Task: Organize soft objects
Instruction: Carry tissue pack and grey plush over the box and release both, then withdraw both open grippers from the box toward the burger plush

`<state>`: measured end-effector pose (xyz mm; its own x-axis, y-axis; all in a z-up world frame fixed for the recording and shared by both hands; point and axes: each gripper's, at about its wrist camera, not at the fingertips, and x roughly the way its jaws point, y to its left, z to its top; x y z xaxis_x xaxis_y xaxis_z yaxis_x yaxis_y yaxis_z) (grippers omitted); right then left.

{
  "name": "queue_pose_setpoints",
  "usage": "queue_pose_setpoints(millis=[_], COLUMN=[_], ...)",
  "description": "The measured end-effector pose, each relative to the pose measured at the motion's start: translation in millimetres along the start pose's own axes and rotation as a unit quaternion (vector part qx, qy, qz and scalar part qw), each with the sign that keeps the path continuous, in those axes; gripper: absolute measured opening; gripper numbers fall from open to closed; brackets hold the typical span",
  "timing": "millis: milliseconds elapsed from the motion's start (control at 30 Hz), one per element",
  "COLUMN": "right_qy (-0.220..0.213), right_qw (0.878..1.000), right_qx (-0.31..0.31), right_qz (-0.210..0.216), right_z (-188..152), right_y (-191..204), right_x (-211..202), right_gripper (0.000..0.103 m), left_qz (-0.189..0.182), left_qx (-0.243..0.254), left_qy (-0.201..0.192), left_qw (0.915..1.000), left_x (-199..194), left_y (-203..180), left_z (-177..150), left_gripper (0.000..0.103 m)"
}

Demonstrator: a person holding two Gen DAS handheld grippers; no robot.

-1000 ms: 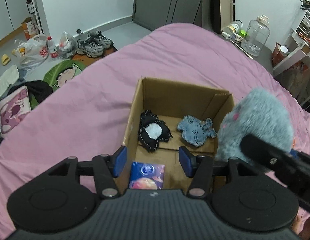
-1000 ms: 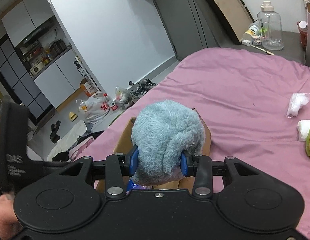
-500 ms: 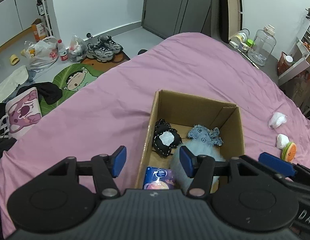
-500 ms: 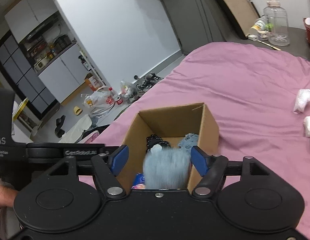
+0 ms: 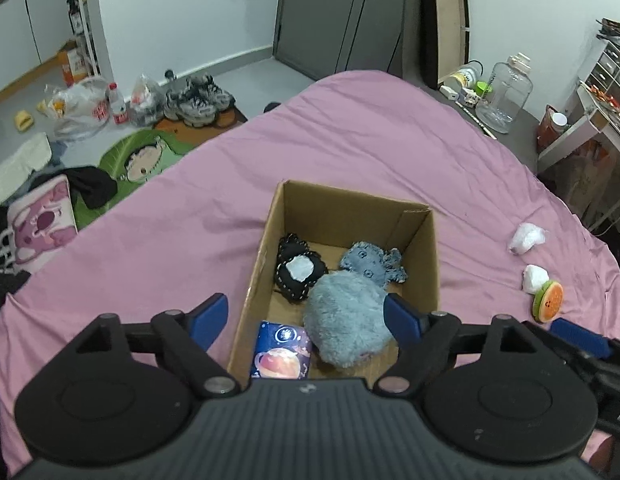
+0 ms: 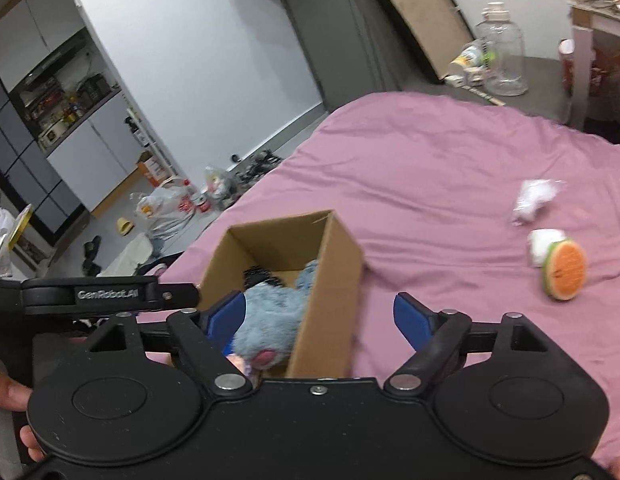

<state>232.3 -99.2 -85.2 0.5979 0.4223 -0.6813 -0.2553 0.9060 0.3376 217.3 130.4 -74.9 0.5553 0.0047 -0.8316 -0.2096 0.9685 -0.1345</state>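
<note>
Risk lies in the right gripper (image 6: 320, 316), jaws opening and empty above the cardboard box (image 6: 330, 280) edge, clipping that wall and tipping out the fluffy blue plush (image 6: 270, 312) below its left pad, while the left gripper (image 5: 306, 316) also opens, clamping nothing

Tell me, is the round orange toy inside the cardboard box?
No, the round orange toy lies on the pink bedsheet, off to the right of the cardboard box.
</note>
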Motion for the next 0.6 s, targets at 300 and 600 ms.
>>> queue_pose_setpoints(millis=[300, 600], right_qy=[-0.018, -0.026], right_qw=[1.0, 0.998], right_qx=[0.008, 0.039], right_qz=[-0.023, -0.044], right_z=[9.4, 16.0], right_y=[-32.3, -77.6], right_x=[-29.6, -48.9], right_gripper=[0.094, 0.094], left_qz=[-0.01, -0.035], left_qx=[0.019, 0.035], left_qy=[-0.015, -0.024], left_qw=[0.9997, 0.9985], left_x=[-15.2, -21.4], left_y=[-30.3, -66.4], left_z=[-2.2, -2.5], left_gripper=[0.103, 0.103])
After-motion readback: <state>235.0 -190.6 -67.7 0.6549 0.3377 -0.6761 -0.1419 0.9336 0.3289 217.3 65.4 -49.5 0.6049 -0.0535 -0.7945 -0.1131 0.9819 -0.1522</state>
